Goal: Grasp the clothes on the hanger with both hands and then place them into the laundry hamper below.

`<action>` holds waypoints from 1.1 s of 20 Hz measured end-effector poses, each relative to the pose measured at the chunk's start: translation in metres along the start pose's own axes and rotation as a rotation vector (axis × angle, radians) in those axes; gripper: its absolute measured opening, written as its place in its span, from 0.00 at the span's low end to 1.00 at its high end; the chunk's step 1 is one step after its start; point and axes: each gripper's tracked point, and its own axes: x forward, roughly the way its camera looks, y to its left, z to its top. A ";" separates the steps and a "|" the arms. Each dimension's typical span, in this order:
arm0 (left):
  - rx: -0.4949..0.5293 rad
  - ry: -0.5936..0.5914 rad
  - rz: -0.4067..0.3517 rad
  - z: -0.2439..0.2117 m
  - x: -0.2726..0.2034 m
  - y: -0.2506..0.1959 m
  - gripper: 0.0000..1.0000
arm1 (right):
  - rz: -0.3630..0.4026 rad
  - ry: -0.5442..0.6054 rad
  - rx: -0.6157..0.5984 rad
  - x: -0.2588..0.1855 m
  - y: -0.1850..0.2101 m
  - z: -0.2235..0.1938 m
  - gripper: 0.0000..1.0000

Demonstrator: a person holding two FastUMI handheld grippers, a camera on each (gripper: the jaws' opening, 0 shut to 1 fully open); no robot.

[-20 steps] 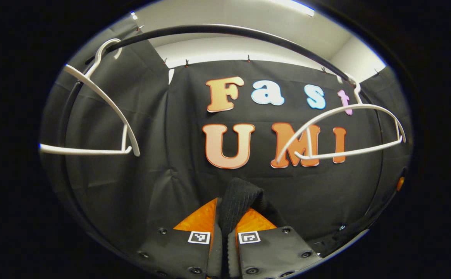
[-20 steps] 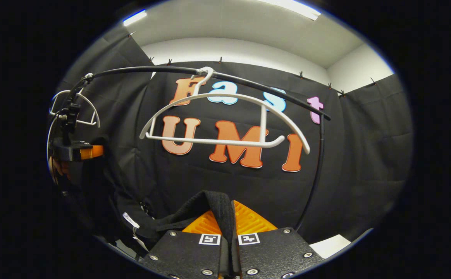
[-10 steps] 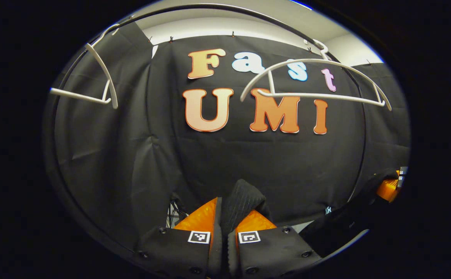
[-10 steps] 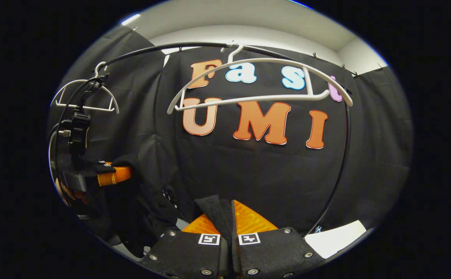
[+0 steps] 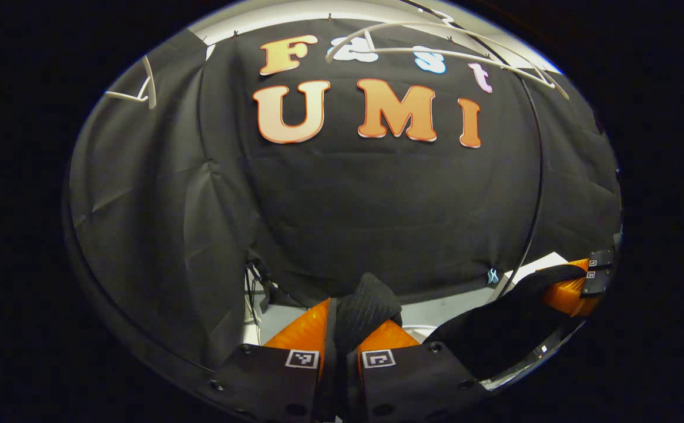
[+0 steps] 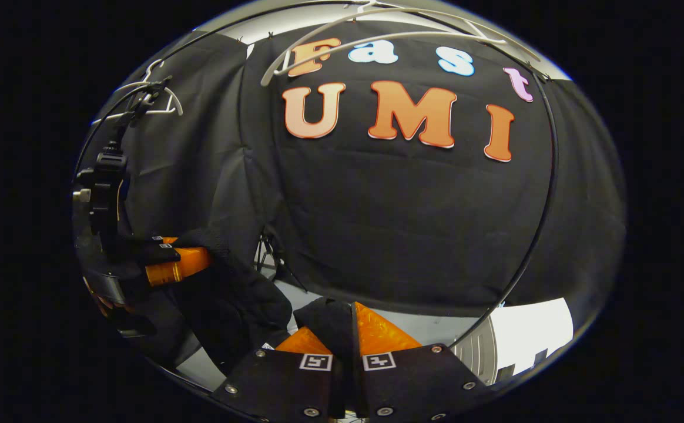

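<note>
A black knit garment (image 5: 365,302) is pinched between the orange fingers of my left gripper (image 5: 342,329), which is shut on it. From there the garment sags to the right as a dark fold (image 5: 495,335) toward my right gripper (image 5: 577,288). In the right gripper view, my right gripper (image 6: 342,332) is shut on another part of the black garment (image 6: 330,320). My left gripper (image 6: 180,264) appears at the left there with cloth hanging below it. Two bare white hangers (image 6: 377,35) (image 6: 142,103) hang on the black rail (image 6: 545,194) above. The hamper is out of sight.
A black curved rail post (image 5: 536,176) runs down on the right in the left gripper view. Pale floor (image 5: 436,308) lies below the cloth wall. A white object (image 6: 530,329) sits low on the right in the right gripper view.
Both grippers have dropped with the garment. The hangers and rail have slid to the top of both views, and floor has come into sight below.
</note>
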 end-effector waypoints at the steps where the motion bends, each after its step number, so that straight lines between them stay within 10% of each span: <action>1: 0.005 0.027 0.002 -0.010 0.004 0.000 0.13 | 0.002 0.025 0.009 0.002 0.001 -0.013 0.05; 13: 0.006 0.318 0.061 -0.124 0.019 0.018 0.22 | -0.001 0.281 0.091 0.015 0.000 -0.130 0.14; 17: 0.036 0.387 0.048 -0.153 0.018 0.018 0.56 | 0.027 0.314 0.095 0.013 0.009 -0.142 0.25; 20: 0.033 0.447 0.040 -0.174 0.012 0.014 1.00 | 0.018 0.328 0.099 0.014 0.007 -0.150 0.59; 22: 0.037 0.446 0.048 -0.177 0.010 0.016 0.99 | 0.010 0.351 0.114 0.010 0.005 -0.158 0.61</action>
